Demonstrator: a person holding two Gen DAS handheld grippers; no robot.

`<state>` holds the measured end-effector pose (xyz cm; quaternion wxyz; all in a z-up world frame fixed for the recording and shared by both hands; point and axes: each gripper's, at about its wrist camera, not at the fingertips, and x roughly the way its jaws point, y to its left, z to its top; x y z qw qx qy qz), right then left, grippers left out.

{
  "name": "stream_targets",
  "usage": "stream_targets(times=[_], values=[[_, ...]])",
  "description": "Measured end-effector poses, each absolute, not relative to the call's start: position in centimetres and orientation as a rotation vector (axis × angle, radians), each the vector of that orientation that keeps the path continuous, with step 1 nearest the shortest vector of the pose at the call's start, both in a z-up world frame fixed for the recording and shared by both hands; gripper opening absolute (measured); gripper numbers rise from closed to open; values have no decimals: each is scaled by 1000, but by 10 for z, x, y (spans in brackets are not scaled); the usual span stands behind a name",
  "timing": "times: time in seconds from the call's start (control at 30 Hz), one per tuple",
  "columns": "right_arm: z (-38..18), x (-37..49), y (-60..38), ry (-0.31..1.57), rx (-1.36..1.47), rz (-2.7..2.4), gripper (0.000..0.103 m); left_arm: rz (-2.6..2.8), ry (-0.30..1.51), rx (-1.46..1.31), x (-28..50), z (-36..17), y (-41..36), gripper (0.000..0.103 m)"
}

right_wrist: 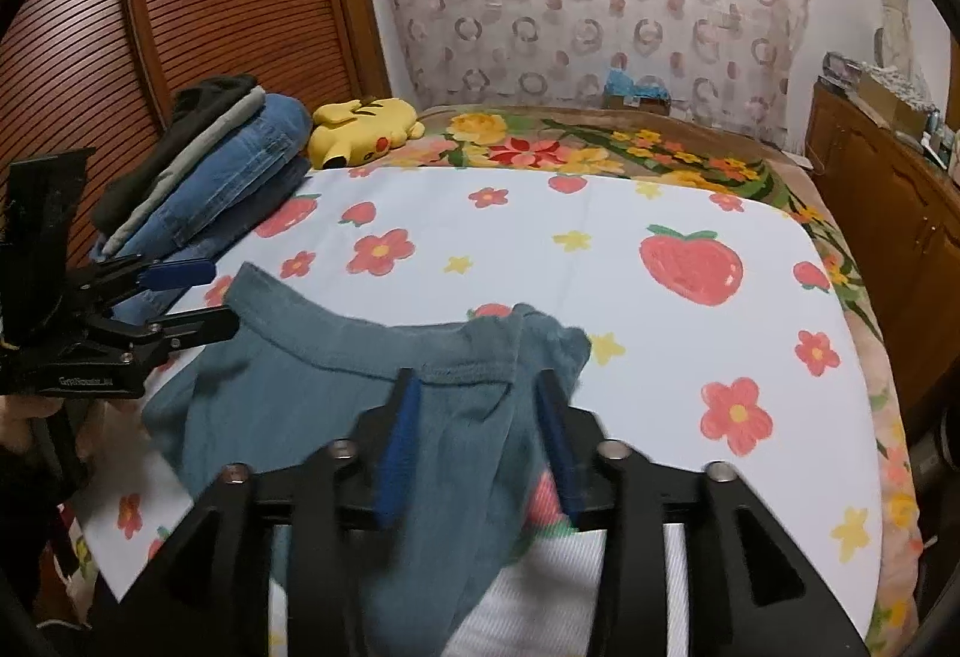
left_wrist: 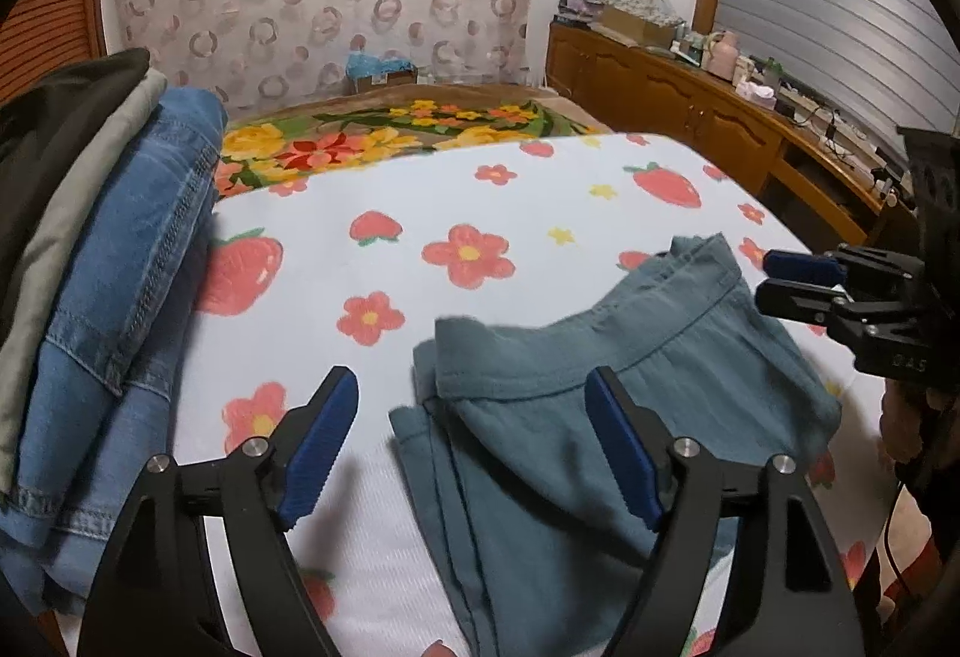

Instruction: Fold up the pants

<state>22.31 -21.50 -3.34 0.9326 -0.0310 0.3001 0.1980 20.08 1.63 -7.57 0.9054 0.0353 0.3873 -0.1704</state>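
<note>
Where sheet (left_wrist: 420,189) lies smooth, rumpled teal pants (left_wrist: 600,387)

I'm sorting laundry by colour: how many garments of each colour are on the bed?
Teal pants, lying on the sheet: 1
Blue denim, in the stack: 1
Grey garment, in the stack: 1
Black garment, on top of the stack: 1
Total: 4

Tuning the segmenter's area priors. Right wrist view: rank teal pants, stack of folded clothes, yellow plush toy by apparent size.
1. teal pants, largest, though nearest the camera, which inflates them.
2. stack of folded clothes, clearly smaller in frame; partly hidden behind the left gripper.
3. yellow plush toy, smallest; it lies farthest back.
</note>
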Motion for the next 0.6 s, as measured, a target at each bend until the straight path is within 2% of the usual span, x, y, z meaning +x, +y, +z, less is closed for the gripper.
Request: stream_targets(times=[0.3, 0.4, 0.6], values=[[-44, 235, -216, 664, -59, 390, 48, -354, 876, 78, 204, -96, 16, 79], [-45, 240, -217, 675, -65, 368, 57, -345, 894, 80, 205, -102, 18, 79], [-50, 248, -214, 706, -80, 374, 60, -336, 901, 95, 204, -107, 17, 79]])
